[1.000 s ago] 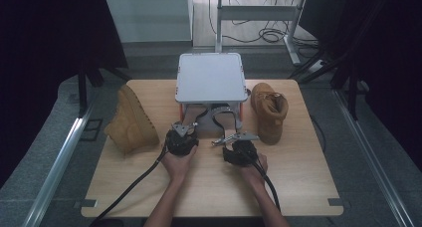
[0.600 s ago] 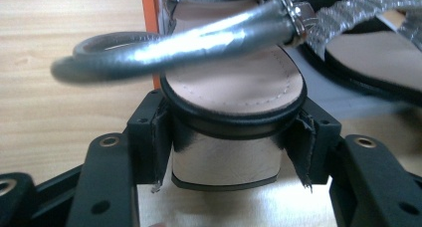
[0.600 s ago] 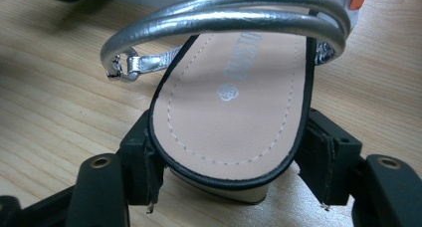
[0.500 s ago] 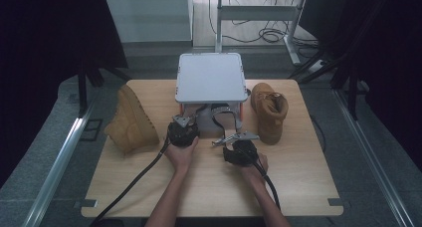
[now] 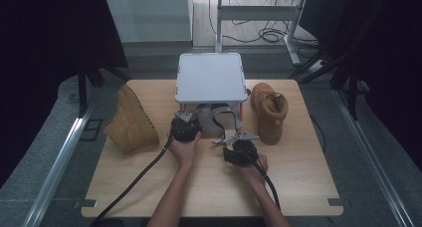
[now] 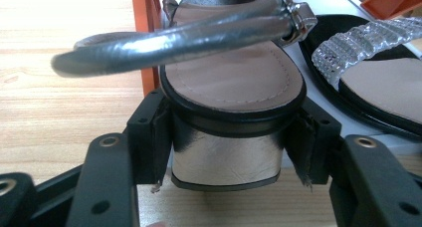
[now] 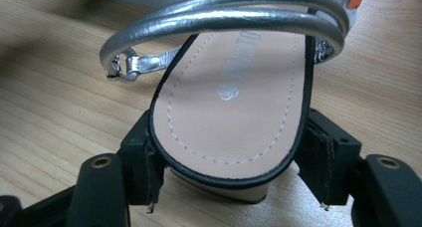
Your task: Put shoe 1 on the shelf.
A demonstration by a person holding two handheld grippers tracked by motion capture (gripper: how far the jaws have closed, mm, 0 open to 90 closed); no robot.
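Two silver strappy sandals are at the front of a low rack with a grey top [image 5: 210,77]. My left gripper [image 6: 229,152] is shut on one silver sandal [image 6: 234,82], its pads pressing both sides of the silver block heel. From above, the left gripper [image 5: 188,118] points into the rack's open front. My right gripper [image 7: 229,172] is shut on the other silver sandal [image 7: 234,102], clamping the heel end of its sole just above the wood. In the high view the right gripper [image 5: 230,137] is a little nearer the person than the left.
A tan boot [image 5: 130,120] lies on its side left of the rack, and a brown boot [image 5: 268,110] stands at its right. An orange rack leg [image 6: 147,38] is close beside the left sandal. The wooden table [image 5: 298,182] extends toward the person.
My left gripper has moved a little forward toward the rack with its sandal. The right gripper has stayed where it was.
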